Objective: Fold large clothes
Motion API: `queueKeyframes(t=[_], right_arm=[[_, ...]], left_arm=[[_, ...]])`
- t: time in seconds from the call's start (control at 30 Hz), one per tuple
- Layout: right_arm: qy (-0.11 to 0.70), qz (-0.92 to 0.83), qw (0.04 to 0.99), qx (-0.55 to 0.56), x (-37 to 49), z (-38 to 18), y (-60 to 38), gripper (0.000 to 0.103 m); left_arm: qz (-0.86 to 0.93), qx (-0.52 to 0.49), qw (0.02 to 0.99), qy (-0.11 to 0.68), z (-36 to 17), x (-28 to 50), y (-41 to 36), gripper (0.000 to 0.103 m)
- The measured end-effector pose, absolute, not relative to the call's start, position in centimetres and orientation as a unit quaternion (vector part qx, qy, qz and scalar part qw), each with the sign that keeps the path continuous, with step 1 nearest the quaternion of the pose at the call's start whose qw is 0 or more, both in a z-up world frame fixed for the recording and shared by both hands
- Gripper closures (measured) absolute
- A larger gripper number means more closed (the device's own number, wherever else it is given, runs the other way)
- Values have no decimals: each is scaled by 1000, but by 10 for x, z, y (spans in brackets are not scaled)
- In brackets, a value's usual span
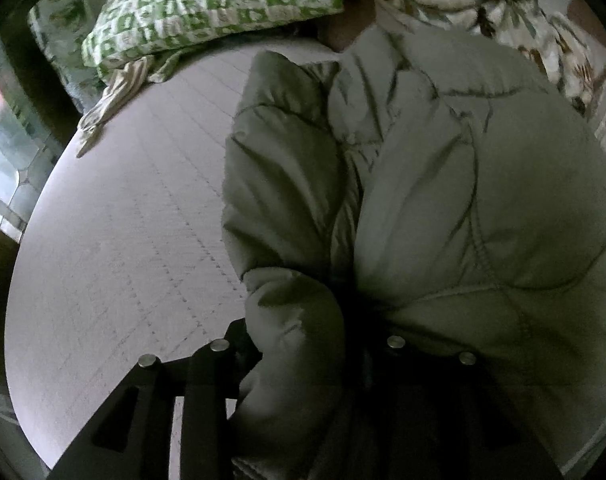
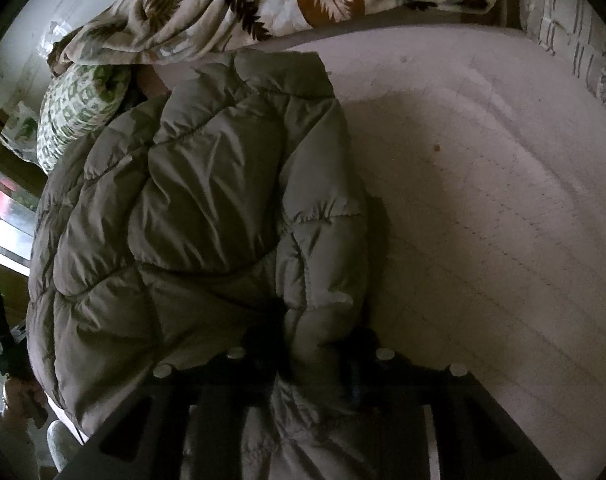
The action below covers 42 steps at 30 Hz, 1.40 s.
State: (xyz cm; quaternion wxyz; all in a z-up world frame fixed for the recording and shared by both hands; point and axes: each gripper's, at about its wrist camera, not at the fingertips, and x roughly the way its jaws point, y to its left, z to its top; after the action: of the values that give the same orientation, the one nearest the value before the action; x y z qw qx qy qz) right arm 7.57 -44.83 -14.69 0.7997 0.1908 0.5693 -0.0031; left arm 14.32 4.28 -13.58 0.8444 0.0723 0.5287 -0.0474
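A puffy grey-green quilted jacket (image 1: 443,200) lies bunched on a pale bed sheet (image 1: 123,240). My left gripper (image 1: 303,344) points steeply down at the jacket's near left edge. A thick roll of padded fabric fills the gap between its fingers and touches both. In the right wrist view the jacket (image 2: 183,220) covers the left half, and my right gripper (image 2: 309,354) has a padded fold of the near right edge squeezed between its dark fingers. The fingertips of both grippers are sunk in shadow and fabric.
A green-and-white checked pillow (image 1: 215,8) and a leaf-print blanket (image 2: 263,4) lie at the far end of the bed. A striped cloth (image 1: 111,100) trails by the pillow. Bare sheet (image 2: 483,220) stretches right of the jacket. A hand (image 2: 23,396) grips a dark handle at the left edge.
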Motion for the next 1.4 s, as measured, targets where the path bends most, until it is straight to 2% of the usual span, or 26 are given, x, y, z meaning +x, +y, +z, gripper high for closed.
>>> queueKeyframes(t=[0.03,0.07,0.1,0.17,0.3,0.47,0.63,0.8,0.83,1.4], right_arm=[[567,-8,801,190,73,-143,-449,69],[564,-14,804,186,71,-139,-448,62],[564,-22,806,180,68,-136,-449,42],[562,-43,809,169,63,-131,-454,30],[551,-43,810,195,49,-119,-464,30],[533,-24,829,166,29,-89,-443,30],[502,-14,854,136,3,-74,-406,28],[504,-46,860,64,4,-105,-390,23],[498,-53,864,56,5,-110,-388,19],[461,-77,879,98,-33,-81,-391,16]], left_arm=[[-43,68,847,526,-132,141,45,57],[-36,67,850,521,-127,138,47,51],[-28,72,853,516,-121,135,48,46],[-22,77,859,506,-111,128,50,42],[-8,86,876,475,-84,107,52,41],[-7,64,895,442,-61,71,47,37],[14,100,895,434,-79,39,24,30],[26,141,895,422,-109,36,15,27],[27,139,896,422,-109,35,15,27],[25,104,896,431,-87,11,23,27]])
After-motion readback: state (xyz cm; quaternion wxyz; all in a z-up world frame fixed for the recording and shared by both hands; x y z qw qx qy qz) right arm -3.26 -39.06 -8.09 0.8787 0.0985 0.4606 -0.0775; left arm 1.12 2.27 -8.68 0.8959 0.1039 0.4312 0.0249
